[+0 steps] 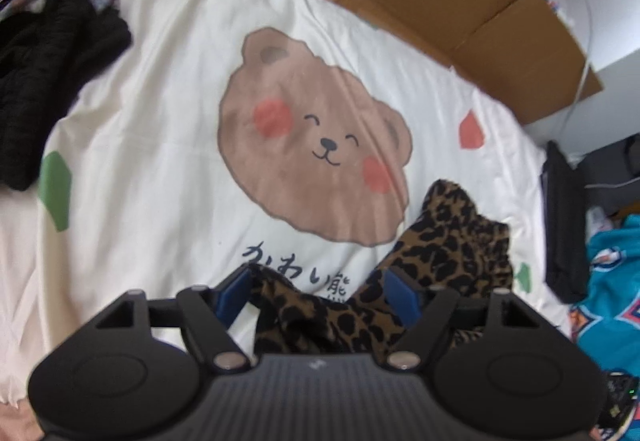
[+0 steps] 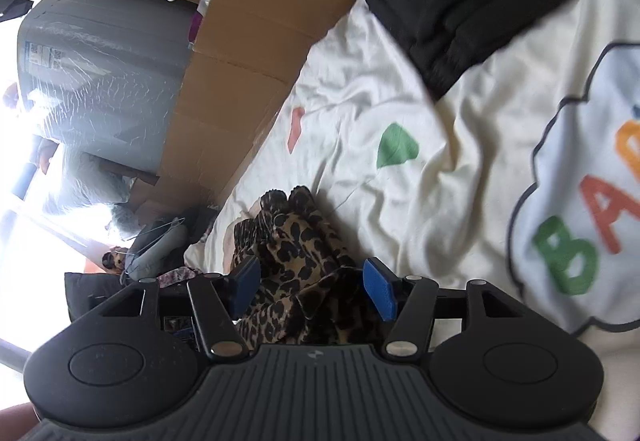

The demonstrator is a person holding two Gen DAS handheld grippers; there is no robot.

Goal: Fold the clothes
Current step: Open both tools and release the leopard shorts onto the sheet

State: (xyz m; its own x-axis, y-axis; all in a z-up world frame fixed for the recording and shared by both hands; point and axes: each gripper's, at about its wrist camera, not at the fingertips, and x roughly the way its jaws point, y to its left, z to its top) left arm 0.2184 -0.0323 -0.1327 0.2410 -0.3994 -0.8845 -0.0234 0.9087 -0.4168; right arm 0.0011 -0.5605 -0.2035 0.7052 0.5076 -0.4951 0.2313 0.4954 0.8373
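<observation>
— Both grippers, left gripper [image 1: 316, 291] and right gripper [image 2: 310, 289], stand released over the leopard-print garment [image 1: 448, 241], crumpled beside the bear print [image 1: 316, 133].

— Best, likely: spread it flat, then pinch corners.

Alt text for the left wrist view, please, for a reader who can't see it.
The open left gripper hangs over a crumpled leopard-print garment lying between its blue pads, on a white bedsheet printed with a smiling brown bear. Black clothes lie at the left.
</observation>
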